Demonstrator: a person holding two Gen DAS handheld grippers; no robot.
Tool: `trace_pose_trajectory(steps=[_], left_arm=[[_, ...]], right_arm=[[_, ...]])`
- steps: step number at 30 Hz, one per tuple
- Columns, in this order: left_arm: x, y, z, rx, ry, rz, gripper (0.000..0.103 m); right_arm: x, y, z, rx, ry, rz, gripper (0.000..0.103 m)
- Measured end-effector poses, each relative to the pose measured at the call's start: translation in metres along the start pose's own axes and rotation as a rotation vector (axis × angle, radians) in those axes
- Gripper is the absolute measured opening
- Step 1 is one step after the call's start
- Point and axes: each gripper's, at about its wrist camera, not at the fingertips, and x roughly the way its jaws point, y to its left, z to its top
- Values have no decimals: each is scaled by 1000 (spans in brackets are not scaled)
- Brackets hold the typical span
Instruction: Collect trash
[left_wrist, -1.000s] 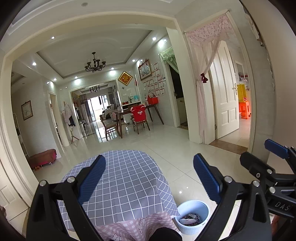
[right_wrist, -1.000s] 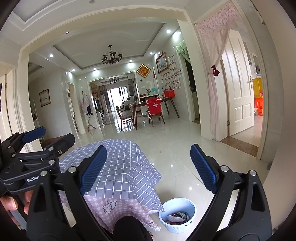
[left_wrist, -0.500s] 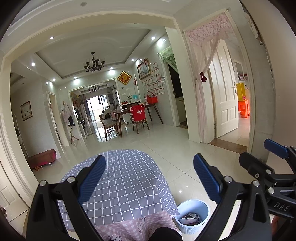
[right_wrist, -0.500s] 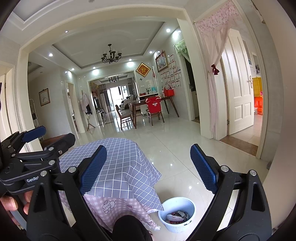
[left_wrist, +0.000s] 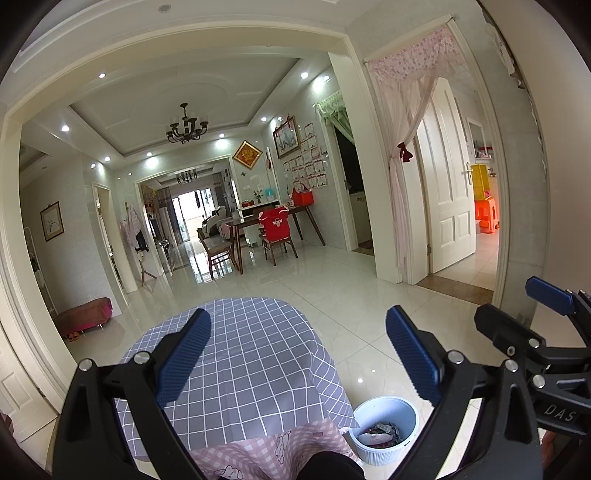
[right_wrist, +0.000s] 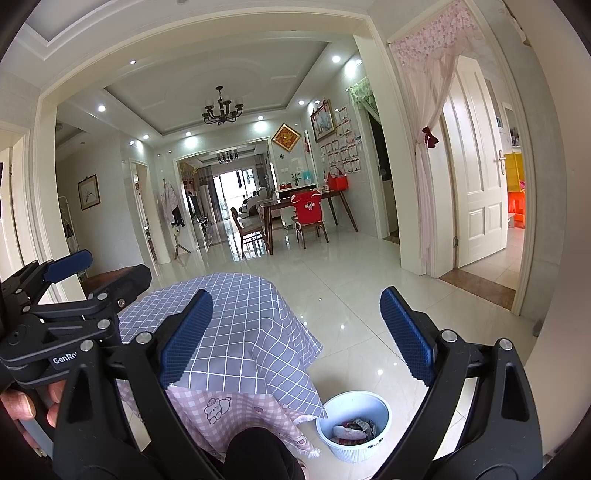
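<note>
A: Down on the tiled floor, just beside the draped counter: a small white bin, round, upright, open-topped. Inside, crumpled wrappers, pale and dark scraps with a bit of red, filling only the bottom. Too small to name piece by piece.

B: Anything loose on the grey checked cloth?

A: Nothing visible on the part showing. Near edge hidden behind the jaws, though, so cannot rule it out. Pink checked cloth hanging beneath the grey one, its hem close to the bin rim.

B: And the tools?

A: Left gripper spread wide, nothing between the blue pads. Right gripper likewise spread and empty. Both held high above the counter, side by side, each visible at the edge of the other's view.

B: Risks from here?

A: Probably three. Reaching low for the bin and snagging the hanging hem, dragging the cloth off. Nudging the light bin on glossy tile and tipping the wrappers out. Knocking the two tools together, given how near they sit.
</note>
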Motion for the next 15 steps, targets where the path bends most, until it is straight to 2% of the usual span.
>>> trace_pose_trajectory(steps=[15], left_arm=[[2,1,-4,2,4,1,94]], right_arm=[[-1,0,5,1,3,-1,91]])
